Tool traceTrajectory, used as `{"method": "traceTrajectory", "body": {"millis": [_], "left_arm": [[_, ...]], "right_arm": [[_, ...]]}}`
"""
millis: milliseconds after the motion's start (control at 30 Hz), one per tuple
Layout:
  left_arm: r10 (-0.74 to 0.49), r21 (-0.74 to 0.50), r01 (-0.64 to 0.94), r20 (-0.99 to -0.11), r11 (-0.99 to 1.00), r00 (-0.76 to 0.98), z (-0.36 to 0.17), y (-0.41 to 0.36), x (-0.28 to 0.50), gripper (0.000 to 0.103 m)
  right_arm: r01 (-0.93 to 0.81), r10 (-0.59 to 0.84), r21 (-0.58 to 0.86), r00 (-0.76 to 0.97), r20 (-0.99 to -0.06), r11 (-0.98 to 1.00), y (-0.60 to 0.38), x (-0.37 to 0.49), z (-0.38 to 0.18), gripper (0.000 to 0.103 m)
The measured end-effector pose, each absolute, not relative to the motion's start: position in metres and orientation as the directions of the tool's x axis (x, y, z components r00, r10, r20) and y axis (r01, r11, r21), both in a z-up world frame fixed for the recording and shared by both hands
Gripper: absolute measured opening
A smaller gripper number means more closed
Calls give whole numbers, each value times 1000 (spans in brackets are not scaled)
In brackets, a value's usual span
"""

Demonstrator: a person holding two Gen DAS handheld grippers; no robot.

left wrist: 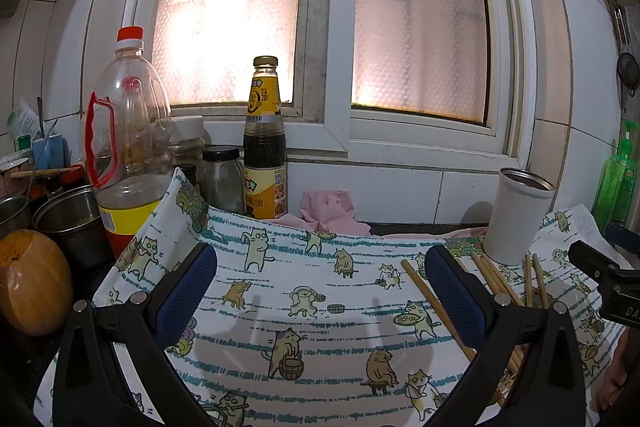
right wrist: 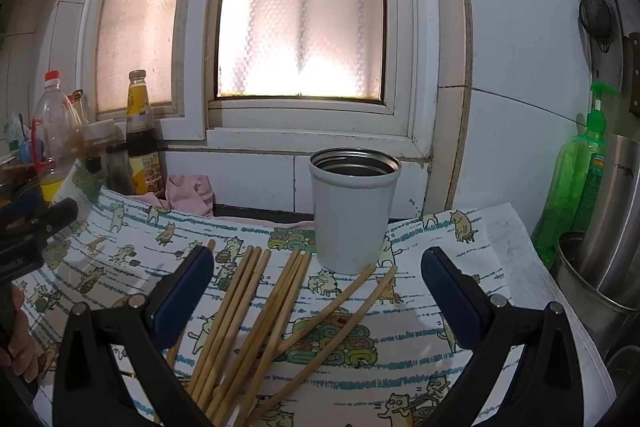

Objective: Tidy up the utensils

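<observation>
The loose bamboo chopsticks (right wrist: 256,311) are sprawled right between the wide-open, empty right gripper (right wrist: 316,291), long axes pointing away toward the white steel-lined cup (right wrist: 352,215); the left gripper (left wrist: 320,291), equally spread and empty, is parked off to the side.

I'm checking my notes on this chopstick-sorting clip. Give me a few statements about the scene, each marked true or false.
1. The chopsticks lie loose on the cat-print cloth. True.
2. The white cup already holds several chopsticks. False: none stand in it.
3. The right gripper is open and holds nothing. True.
4. The left gripper is shut on a chopstick. False: its jaws are wide apart and empty.
5. A green soap bottle stands to the right of the cup. True.
</observation>
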State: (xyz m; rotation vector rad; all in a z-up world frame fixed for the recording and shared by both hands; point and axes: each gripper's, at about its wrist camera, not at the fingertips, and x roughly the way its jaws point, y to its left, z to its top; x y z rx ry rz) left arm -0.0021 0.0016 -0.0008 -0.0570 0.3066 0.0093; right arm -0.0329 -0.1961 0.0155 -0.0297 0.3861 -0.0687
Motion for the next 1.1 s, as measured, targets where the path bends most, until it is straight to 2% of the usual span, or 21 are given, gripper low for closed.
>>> {"method": "traceTrajectory", "body": {"millis": [1100], "left_arm": [[-1,-56,-17,-299,998,954,0,2,-2,103]], "right_arm": [[64,-73,-38,920,-386,997,-197,-33,15,103]]}}
